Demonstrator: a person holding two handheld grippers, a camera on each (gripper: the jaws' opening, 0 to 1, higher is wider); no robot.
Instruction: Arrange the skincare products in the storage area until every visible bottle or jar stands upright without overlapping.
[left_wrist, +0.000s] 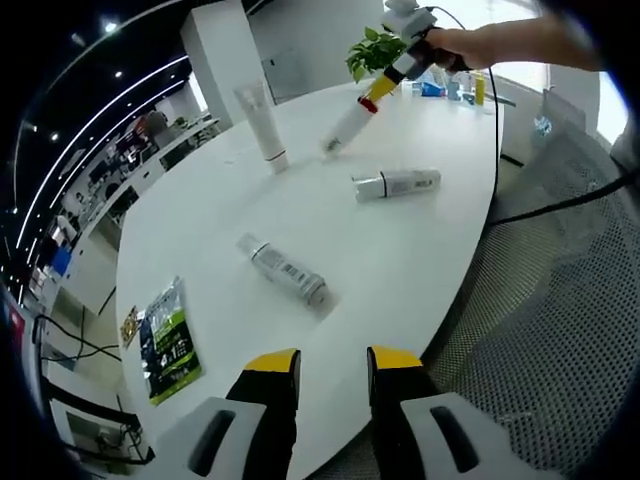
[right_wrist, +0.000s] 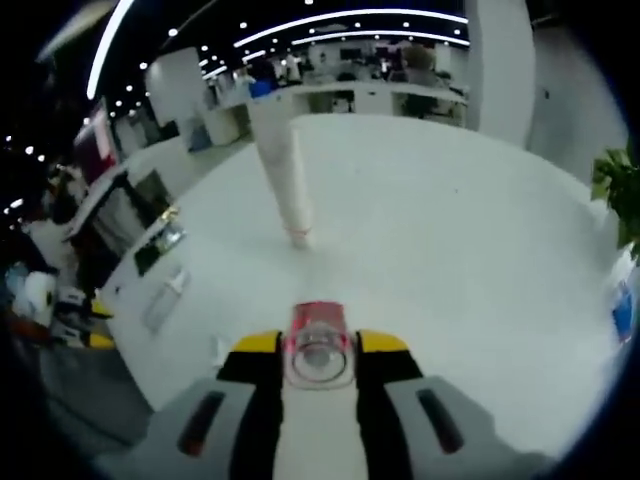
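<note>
in the right gripper view the right gripper (right_wrist: 320, 355) pinches a white bottle with a red band (right_wrist: 319, 345) between its yellow-tipped fingers (right_wrist: 255, 345), its lower end down at the white table (right_wrist: 450, 230). a white tube (right_wrist: 283, 175) stands upright just ahead. in the left gripper view the left gripper (left_wrist: 333, 372) hovers with fingers spread and empty over the table edge; two bottles (left_wrist: 283, 268) (left_wrist: 397, 184) lie flat, a green packet (left_wrist: 168, 340) nearby.
</note>
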